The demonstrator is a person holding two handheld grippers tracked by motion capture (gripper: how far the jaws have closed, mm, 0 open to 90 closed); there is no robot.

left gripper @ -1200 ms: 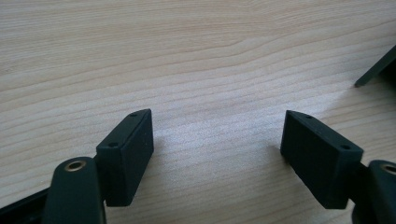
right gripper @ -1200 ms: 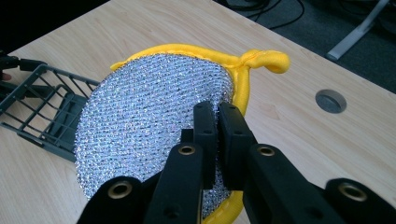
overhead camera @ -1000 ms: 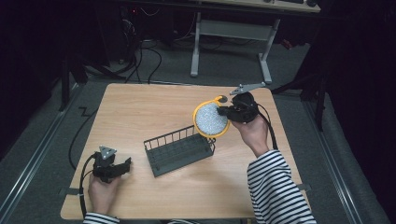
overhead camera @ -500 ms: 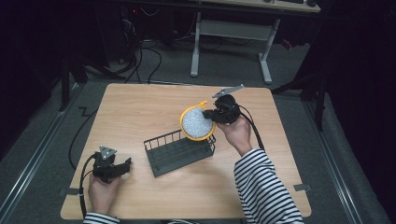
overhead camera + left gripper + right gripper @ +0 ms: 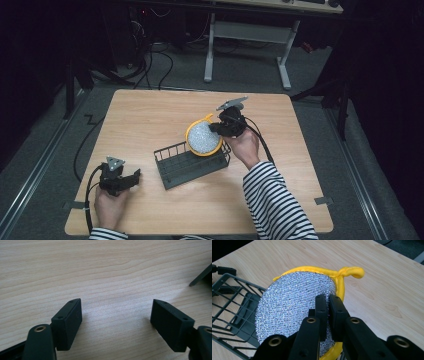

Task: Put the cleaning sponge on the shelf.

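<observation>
One round silver scrubber (image 5: 203,138) with a yellow rim is hanging on edge over the wire basket (image 5: 176,165)'s far right corner, pinched in the right gripper (image 5: 223,127), while the left gripper (image 5: 131,179) is resting spread and empty.

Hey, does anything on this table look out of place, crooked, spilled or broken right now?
Nothing looks spilled or damaged. The wire basket sits at a slant to the table edges. The round scrubber is off the table, pinched at its rim by the right gripper over the basket's far end. The left gripper rests open.
</observation>
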